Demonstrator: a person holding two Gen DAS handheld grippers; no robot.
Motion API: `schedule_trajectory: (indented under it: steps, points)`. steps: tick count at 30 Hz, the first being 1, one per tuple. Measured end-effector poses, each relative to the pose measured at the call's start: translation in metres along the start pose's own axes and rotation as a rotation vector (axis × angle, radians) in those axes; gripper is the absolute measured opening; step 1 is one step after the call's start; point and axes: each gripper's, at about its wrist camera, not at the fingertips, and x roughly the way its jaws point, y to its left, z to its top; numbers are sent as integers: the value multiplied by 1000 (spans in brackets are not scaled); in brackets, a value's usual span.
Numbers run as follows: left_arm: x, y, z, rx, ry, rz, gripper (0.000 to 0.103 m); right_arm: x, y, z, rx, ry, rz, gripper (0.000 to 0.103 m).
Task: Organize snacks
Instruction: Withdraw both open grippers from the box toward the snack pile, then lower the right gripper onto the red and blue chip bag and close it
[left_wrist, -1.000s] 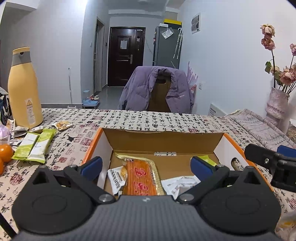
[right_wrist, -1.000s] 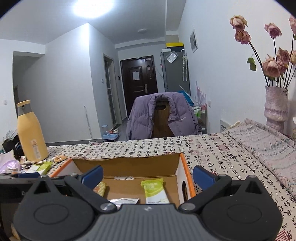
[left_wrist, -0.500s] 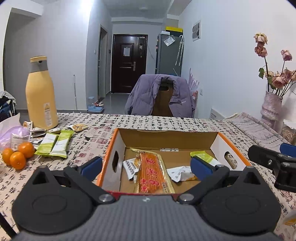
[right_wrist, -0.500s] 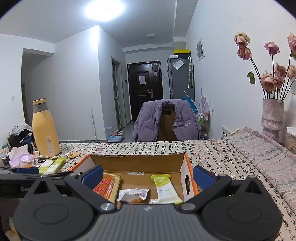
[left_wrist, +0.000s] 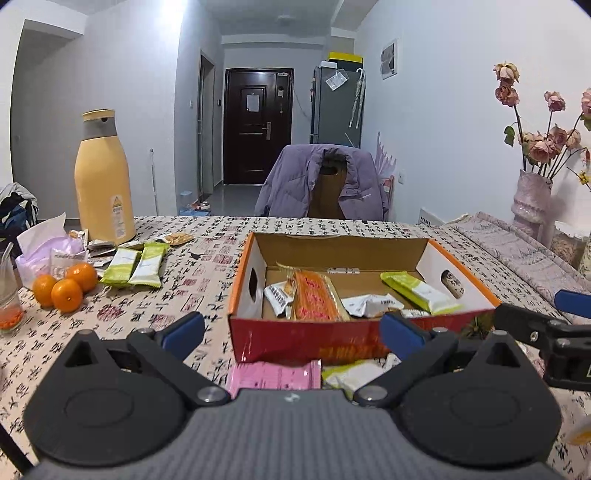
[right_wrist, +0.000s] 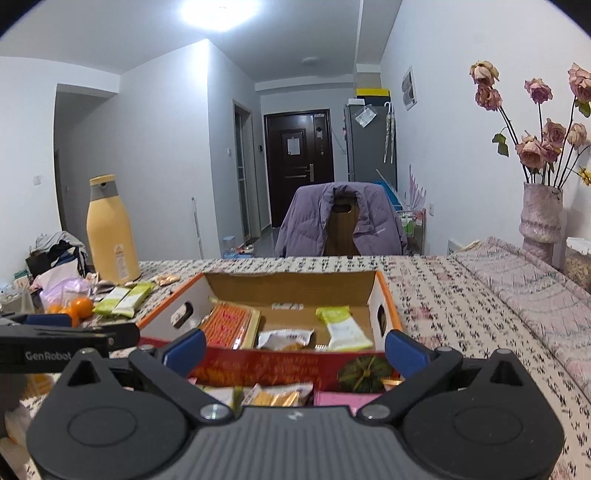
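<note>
An open cardboard box (left_wrist: 332, 341) with a red front wall and an orange rim stands on the patterned tablecloth. It holds an orange packet (left_wrist: 314, 295), a green bar (left_wrist: 421, 291) and white packets (left_wrist: 369, 304). A pink packet (left_wrist: 273, 374) and a pale packet (left_wrist: 354, 373) lie in front of it. My left gripper (left_wrist: 291, 332) is open and holds nothing, just short of the front wall. My right gripper (right_wrist: 293, 347) is open and holds nothing too, at the same wall (right_wrist: 288, 365), over loose packets (right_wrist: 277, 395). In the right wrist view the box shows the orange packet (right_wrist: 231, 326) and green bar (right_wrist: 343, 328).
Two green bars (left_wrist: 135, 262), three oranges (left_wrist: 64, 286), small wrappers and a tall yellow bottle (left_wrist: 103, 181) are at the left. A vase of dried roses (left_wrist: 532, 203) stands at the right. A chair with a purple jacket (left_wrist: 325, 181) is behind the table.
Both grippers have drawn back from over the box toward the near side. The box's red front wall and the packets in front of it have come into view. Both stayed open.
</note>
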Motion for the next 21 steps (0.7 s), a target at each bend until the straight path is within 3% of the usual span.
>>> schedule_trajectory:
  steps: [10,21]
  points:
    - [-29,9,-31,13,31,-37,103,-25,13,-24,-4,30,24,103]
    - [-41,30,-73,14,100,-41,103,-27,30,-62,-33,128,47,103]
